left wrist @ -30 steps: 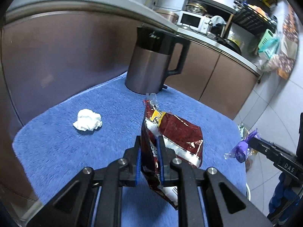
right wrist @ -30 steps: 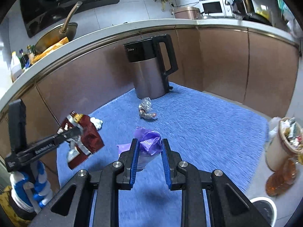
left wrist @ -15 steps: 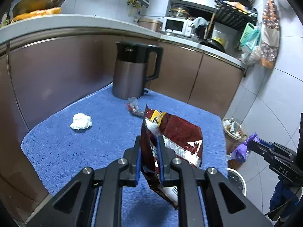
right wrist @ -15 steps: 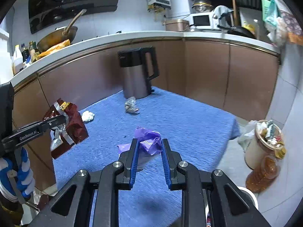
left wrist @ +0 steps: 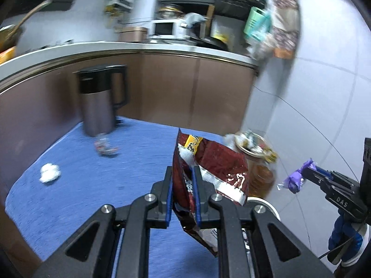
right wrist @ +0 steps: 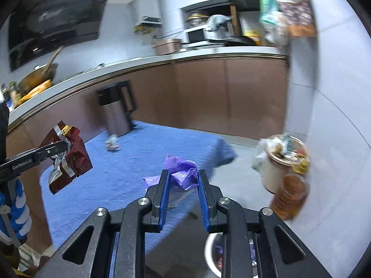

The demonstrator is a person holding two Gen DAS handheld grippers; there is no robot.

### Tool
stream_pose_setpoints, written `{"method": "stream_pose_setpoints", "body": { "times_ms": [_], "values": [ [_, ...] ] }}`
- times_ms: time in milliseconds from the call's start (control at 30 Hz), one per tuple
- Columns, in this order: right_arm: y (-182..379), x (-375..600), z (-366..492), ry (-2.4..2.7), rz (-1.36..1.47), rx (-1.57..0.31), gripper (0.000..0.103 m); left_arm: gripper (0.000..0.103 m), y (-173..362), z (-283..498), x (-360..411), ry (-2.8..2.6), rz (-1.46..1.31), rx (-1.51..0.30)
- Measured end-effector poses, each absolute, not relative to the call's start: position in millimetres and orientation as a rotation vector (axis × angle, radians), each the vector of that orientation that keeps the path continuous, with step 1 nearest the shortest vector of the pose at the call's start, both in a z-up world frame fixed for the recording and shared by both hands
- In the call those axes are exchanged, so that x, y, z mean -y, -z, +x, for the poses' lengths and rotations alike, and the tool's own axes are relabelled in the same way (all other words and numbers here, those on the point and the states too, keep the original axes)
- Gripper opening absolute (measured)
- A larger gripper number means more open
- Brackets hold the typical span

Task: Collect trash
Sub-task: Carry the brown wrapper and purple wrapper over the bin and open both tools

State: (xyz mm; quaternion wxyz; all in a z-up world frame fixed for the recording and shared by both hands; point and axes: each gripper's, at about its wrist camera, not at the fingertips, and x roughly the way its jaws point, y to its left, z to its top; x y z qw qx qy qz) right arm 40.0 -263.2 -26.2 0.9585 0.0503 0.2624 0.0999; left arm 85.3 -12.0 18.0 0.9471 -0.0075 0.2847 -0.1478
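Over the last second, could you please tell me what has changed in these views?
Both grippers have pulled back from the blue mat and swung right toward the full bin. The left gripper still clamps the red snack bag, the right gripper the purple wrapper. Kettle, tissue and clear wrapper stayed put.

Glossy foil snack bag (left wrist: 222,169); crinkled purple plastic wrapper (right wrist: 183,173); rough blue cloth mat (left wrist: 92,185); brushed-metal kettle (left wrist: 98,108).

"DAS" is printed in white on the side of the right gripper (left wrist: 307,173), seen from the left wrist view. The left gripper (right wrist: 63,147) carries "GenRobot.AI" along its finger, and the purple wrapper (right wrist: 183,173) shows the letters "PRE", upside down.
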Motion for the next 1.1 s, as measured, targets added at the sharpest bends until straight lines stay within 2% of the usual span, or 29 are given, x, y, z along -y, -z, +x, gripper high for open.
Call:
{"method": "stream_pose_setpoints", "body": {
  "times_ms": [233,533,933,1067,1100],
  "values": [
    [52.5,340.1,31.3,-0.039,0.186,-0.573,0.022,0.014,8.4,107.8,115.2,0.436,0.114,-0.657],
    [116.5,392.8,44.9,0.071,0.256,-0.701,0.022,0.014,77.1,130.4,222.7,0.523,0.281,-0.786],
    [183.2,419.3,68.7,0.088,0.317,-0.848,0.026,0.018,130.6,154.7,267.4,0.579,0.316,-0.907],
    [193.6,422.4,73.0,0.099,0.316,-0.872,0.038,0.038,133.8,155.3,271.0,0.591,0.301,-0.914],
    [194.8,422.9,72.5,0.102,0.318,-0.875,0.039,0.038,133.8,155.5,271.5,0.593,0.296,-0.913]
  ]
}}
